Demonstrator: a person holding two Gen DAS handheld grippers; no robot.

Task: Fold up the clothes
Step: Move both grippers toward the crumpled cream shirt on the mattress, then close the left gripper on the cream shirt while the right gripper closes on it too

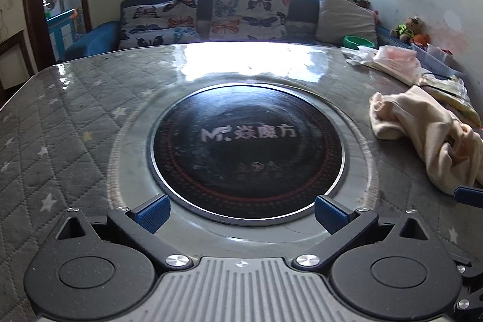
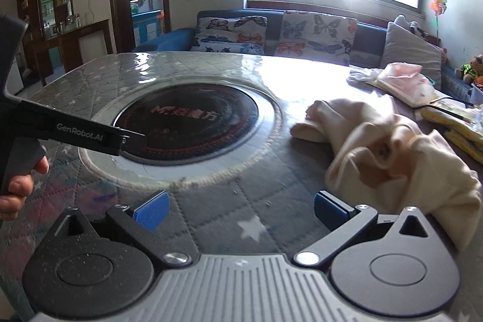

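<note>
The left tongs are wide apart, holding nothing, over the round black cooktop. The right tongs are wide apart too. The crumpled cream cloth lies on the table at their two o'clock.

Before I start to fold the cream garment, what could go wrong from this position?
1. The cream garment lies crumpled, so a pinch may catch several layers at once.
2. It lies close to the yellow packets and the pink cloth; dragging it could disturb them.
3. Both the left gripper and the right gripper are open and hold nothing; the glossy table cover may let the fabric slide.
</note>
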